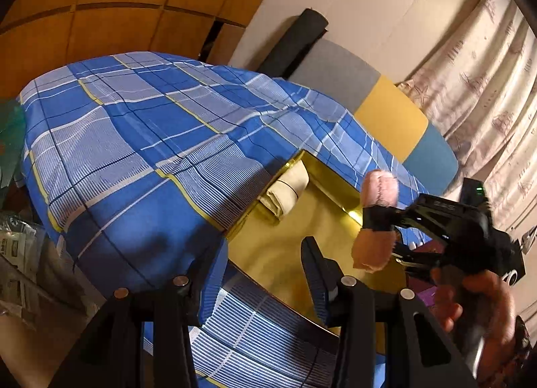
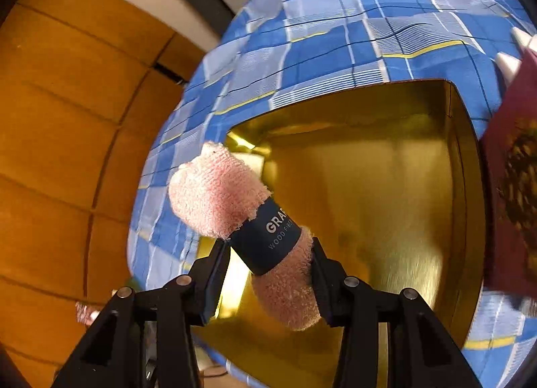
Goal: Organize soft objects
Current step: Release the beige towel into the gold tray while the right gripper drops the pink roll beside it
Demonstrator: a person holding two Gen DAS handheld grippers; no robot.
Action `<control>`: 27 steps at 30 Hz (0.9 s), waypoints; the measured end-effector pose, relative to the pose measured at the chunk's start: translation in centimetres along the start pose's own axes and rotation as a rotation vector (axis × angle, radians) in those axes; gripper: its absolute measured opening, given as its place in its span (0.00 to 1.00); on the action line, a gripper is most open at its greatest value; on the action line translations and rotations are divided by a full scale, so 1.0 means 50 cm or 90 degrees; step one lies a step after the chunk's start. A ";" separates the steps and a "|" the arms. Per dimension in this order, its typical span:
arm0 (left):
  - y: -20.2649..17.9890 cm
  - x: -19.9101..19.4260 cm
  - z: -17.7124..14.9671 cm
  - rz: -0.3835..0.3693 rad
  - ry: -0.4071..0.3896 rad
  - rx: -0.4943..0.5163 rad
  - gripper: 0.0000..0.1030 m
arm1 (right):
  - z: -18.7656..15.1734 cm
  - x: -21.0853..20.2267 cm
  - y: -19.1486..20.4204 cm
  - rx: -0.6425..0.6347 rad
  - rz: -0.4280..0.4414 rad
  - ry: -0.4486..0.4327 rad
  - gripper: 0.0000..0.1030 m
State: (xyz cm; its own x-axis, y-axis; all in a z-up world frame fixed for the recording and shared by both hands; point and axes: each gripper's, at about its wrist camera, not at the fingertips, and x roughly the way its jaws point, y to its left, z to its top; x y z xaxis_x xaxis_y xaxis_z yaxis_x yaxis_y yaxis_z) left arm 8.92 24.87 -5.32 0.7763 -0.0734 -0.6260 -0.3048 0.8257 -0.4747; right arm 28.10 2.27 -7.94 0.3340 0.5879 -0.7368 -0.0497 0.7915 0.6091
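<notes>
The right gripper [image 2: 265, 273] pinches a rolled pink towel [image 2: 218, 193] between its fingers, just below its dark paper band [image 2: 268, 240], whose print is cut off by the curve; the roll's upper end sticks out past the fingertips, above the open gold box [image 2: 386, 193] on the blue plaid bedspread [image 2: 335, 35]. The left gripper [image 1: 258, 273] has its fingers spread with nothing between them, their tips over the box's near edge. Beyond them a cream folded cloth [image 1: 285, 189] lies at the box's far corner, and at right a blurred maroon item [image 2: 513, 186] is hard to make out.
</notes>
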 end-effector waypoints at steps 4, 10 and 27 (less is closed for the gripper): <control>0.008 -0.002 0.000 0.002 -0.001 -0.008 0.44 | 0.025 0.027 0.007 0.022 -0.019 -0.005 0.46; 0.011 0.002 -0.005 0.004 0.006 -0.007 0.44 | 0.058 0.072 0.000 0.082 -0.033 -0.005 0.49; -0.021 0.019 -0.032 -0.025 0.044 0.015 0.44 | 0.039 -0.016 0.086 -0.086 -0.014 -0.045 0.70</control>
State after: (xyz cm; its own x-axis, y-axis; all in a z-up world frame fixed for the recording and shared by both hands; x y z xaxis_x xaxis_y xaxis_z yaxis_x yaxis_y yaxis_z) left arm 9.09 23.04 -6.43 0.7477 -0.1435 -0.6484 -0.2609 0.8343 -0.4856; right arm 29.45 4.86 -4.14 0.4011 0.5612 -0.7240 -0.1662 0.8218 0.5449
